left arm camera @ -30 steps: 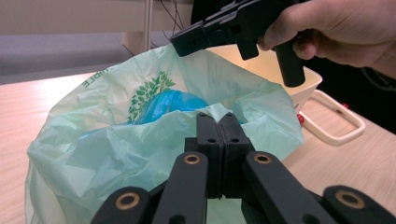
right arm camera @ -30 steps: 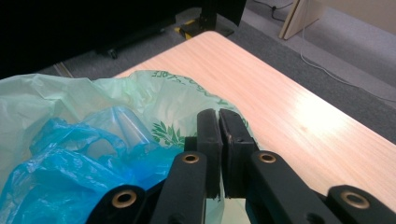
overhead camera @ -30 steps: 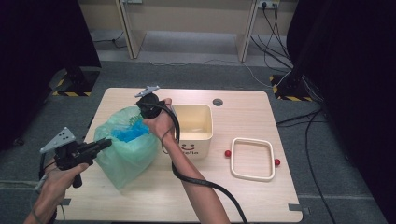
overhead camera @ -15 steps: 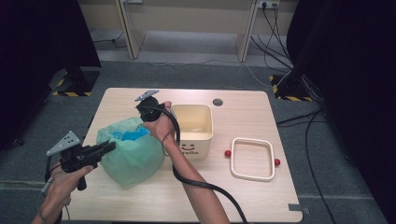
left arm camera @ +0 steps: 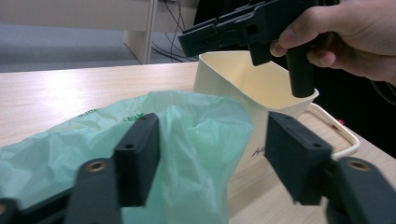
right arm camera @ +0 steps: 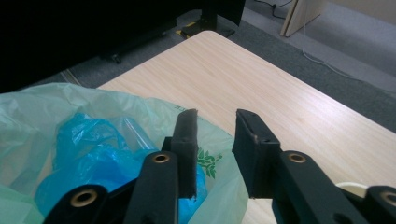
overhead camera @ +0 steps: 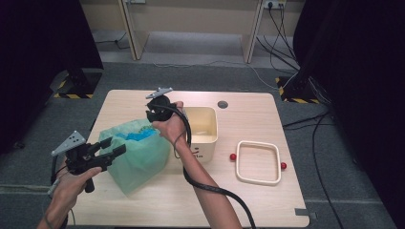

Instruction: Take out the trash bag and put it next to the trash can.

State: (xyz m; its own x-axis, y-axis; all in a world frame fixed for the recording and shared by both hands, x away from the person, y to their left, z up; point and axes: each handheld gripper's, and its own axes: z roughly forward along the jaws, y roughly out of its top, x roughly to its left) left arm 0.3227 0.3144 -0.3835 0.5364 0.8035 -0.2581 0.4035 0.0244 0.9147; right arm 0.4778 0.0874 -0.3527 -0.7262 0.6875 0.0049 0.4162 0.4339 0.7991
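A pale green plastic bag sits slumped on the wooden table, with crumpled blue plastic showing in its mouth. My left gripper is at the bag's left side. Its jaws have just been opening and stand wide, with a fold of the bag between them and untouched by the pads. My right gripper hovers over the bag's far rim. Its jaws have also just been opening, and the narrow gap shows only the table and the bag below. The blue plastic lies inside.
A cream bin stands right of the bag, touching it, and appears again behind the fold. A cream frame-shaped lid with red knobs lies flat farther right. Cables and dark stands ring the floor around the table.
Both grippers have opened and let go of the bag's rim. The bag, held stretched and taller before, has sagged onto the table. Neither hand has shifted much.
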